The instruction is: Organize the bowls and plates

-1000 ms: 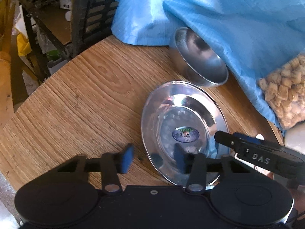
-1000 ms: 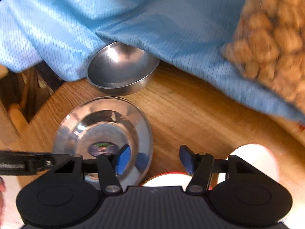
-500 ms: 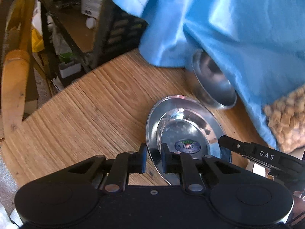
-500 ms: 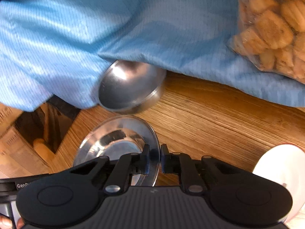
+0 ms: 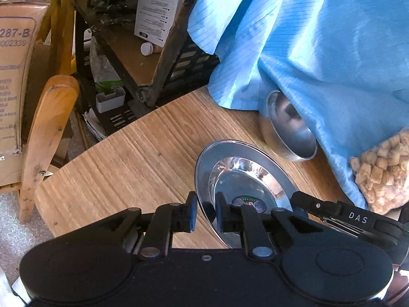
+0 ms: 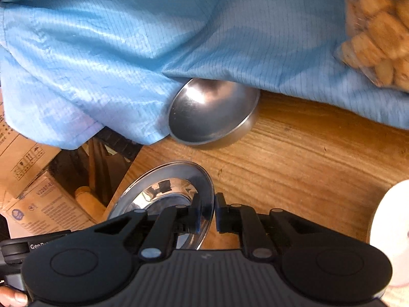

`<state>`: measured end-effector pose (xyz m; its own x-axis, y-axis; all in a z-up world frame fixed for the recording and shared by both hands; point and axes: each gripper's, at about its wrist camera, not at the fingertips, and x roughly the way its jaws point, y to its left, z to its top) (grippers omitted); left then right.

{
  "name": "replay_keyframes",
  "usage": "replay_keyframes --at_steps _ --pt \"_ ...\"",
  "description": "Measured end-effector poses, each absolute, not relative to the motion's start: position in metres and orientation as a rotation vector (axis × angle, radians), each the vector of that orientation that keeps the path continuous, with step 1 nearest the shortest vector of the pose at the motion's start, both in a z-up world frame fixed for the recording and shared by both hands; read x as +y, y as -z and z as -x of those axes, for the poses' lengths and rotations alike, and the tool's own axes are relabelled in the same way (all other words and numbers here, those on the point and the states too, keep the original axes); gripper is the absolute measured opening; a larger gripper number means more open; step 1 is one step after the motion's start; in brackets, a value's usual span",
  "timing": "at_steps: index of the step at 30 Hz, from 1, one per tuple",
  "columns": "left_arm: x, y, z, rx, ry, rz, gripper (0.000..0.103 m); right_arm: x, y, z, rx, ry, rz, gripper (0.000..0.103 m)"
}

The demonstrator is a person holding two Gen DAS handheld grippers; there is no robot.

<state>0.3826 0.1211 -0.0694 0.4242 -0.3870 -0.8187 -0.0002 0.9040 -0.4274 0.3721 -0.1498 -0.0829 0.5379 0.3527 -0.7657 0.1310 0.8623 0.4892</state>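
A shiny steel plate with a sticker in its middle is held tilted above the wooden table. My left gripper is shut on its near left rim. My right gripper is shut on the opposite rim of the same steel plate; its black fingers show at the right in the left wrist view. A steel bowl rests on the table behind the plate, half under a blue cloth. From the right wrist, the steel bowl lies straight ahead.
A clear bag of brown snack pieces lies on the cloth at the right. A white dish sits at the right edge in the right wrist view. Beyond the table's left edge stand a wooden chair, a shelf and cardboard boxes.
Both grippers went from open to shut on the plate's opposite rims. The plate has since risen and tilted off the table, and both cameras see more of the room.
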Motion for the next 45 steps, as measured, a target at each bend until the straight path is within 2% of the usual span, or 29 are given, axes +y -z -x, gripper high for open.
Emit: replay_keyframes --at_steps 15,25,45 --pt "0.107 0.053 -0.332 1.051 0.383 0.331 0.015 -0.166 0.046 -0.286 0.937 -0.163 -0.505 0.012" --pt "0.099 0.054 -0.306 1.085 0.457 0.262 0.015 -0.174 0.051 -0.227 0.974 -0.169 -0.520 0.012" --pt "0.095 0.059 -0.262 1.130 0.482 0.053 0.018 -0.160 0.054 -0.193 1.048 -0.190 -0.496 0.012"
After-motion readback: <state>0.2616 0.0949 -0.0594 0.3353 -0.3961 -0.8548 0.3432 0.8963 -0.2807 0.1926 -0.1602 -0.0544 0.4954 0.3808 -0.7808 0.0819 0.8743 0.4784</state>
